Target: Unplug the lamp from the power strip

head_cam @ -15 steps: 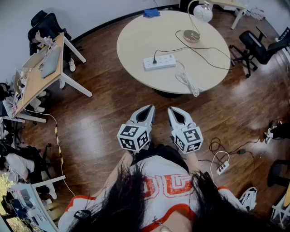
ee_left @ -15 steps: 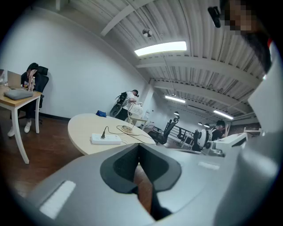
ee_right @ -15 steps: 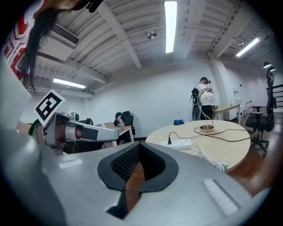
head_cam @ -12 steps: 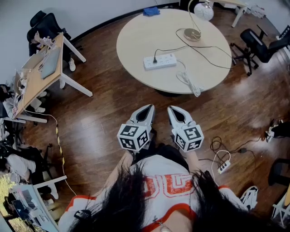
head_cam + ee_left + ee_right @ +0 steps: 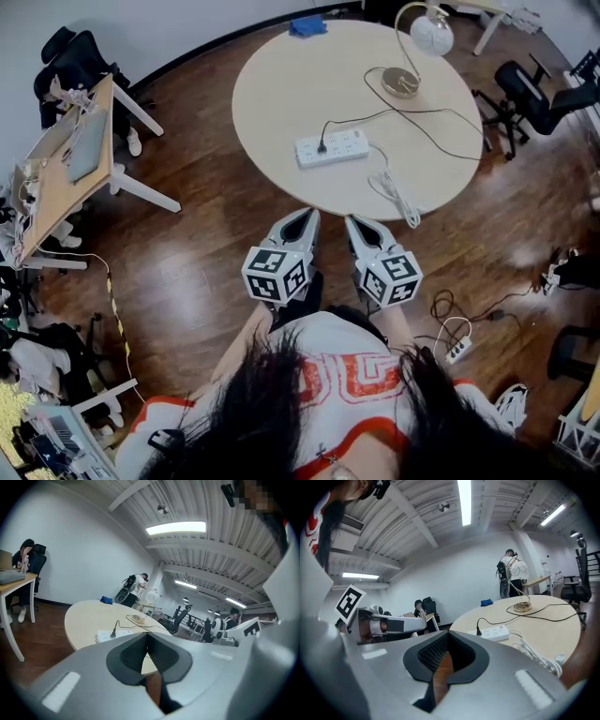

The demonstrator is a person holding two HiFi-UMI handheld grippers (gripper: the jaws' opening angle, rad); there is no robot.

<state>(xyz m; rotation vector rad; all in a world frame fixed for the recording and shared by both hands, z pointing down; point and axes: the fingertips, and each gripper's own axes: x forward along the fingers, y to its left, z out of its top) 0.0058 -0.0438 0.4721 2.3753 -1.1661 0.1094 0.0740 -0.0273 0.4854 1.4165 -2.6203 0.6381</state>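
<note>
A white power strip (image 5: 331, 147) lies on the round table (image 5: 272, 84) with a black plug (image 5: 322, 147) in it. The plug's cord runs to the lamp's brass base (image 5: 401, 82); the white globe shade (image 5: 432, 36) hangs over the far edge. My left gripper (image 5: 303, 217) and right gripper (image 5: 360, 225) are side by side just short of the table's near edge, both shut and empty. The left gripper view shows the strip (image 5: 110, 634) beyond the shut jaws. The right gripper view shows the strip (image 5: 491, 633) and plug (image 5: 478, 631) ahead, out of reach.
A coiled white cable (image 5: 394, 192) droops over the table's near edge. A blue cloth (image 5: 307, 26) lies at the far side. A wooden desk (image 5: 70, 164) stands left, office chairs (image 5: 530, 94) right. Another power strip (image 5: 457, 347) and cords lie on the floor.
The table has come nearer: both grippers, still shut, have moved forward from open floor to just before its near edge.
</note>
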